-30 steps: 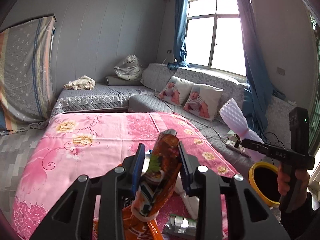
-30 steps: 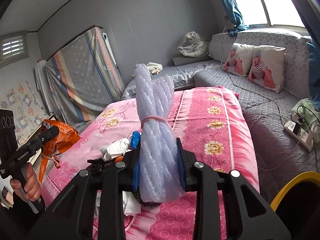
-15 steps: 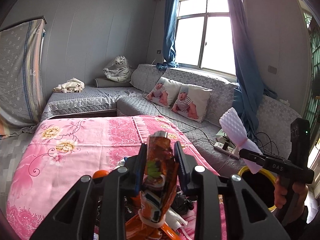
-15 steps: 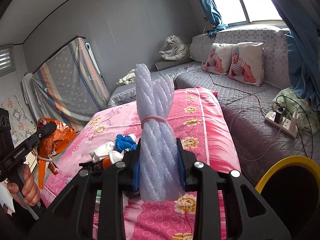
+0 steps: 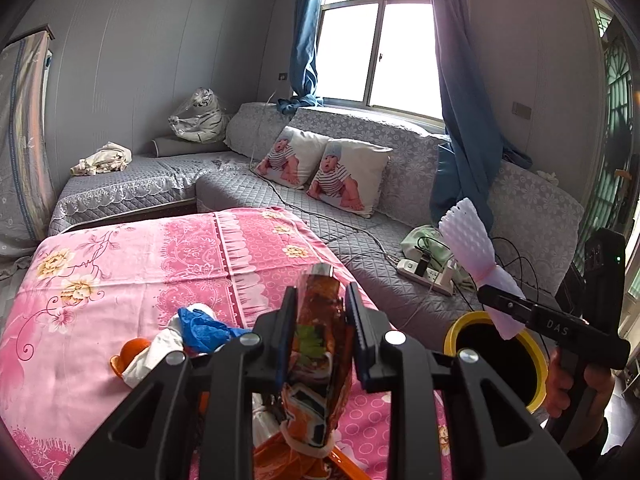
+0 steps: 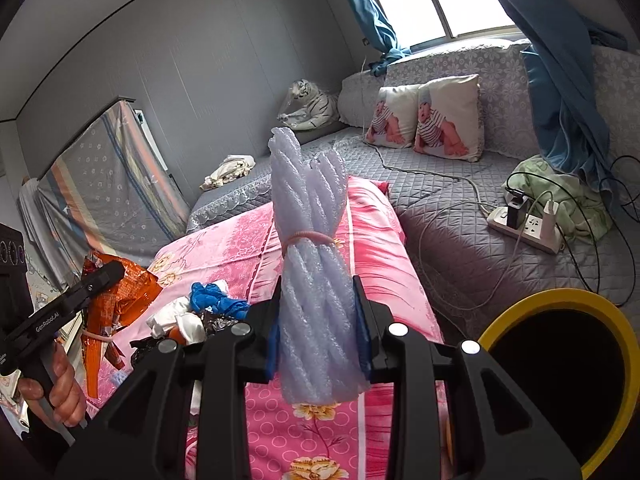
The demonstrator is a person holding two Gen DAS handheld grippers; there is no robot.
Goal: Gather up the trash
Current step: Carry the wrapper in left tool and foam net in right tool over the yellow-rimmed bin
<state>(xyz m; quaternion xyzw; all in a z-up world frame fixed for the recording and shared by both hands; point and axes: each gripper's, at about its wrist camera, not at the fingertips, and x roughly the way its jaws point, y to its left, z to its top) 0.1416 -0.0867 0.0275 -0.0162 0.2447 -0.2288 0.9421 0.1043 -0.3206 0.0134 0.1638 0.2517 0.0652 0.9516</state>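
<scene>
Left wrist view: your left tool (image 5: 320,312) is clenched on the orange snack wrapper (image 5: 318,344), which stands upright between its 2 fingers above the pink-covered counter (image 5: 132,264). The yellow-rimmed bin (image 5: 496,354) sits to its right, below the counter edge.

Right wrist view: your right tool (image 6: 316,300) grips the tied foam-net bundle (image 6: 310,248), upright between the pads. The bin (image 6: 560,376) is at lower right, beside the tool. More trash (image 6: 200,312) lies on the counter.

Lower end of orange wrapper (image 5: 316,364) cut off by bottom edge, left wrist view. Yellow bin (image 6: 624,364) rim cropped at right. Trash pile (image 6: 192,320) partly hidden behind gripper body.
</scene>
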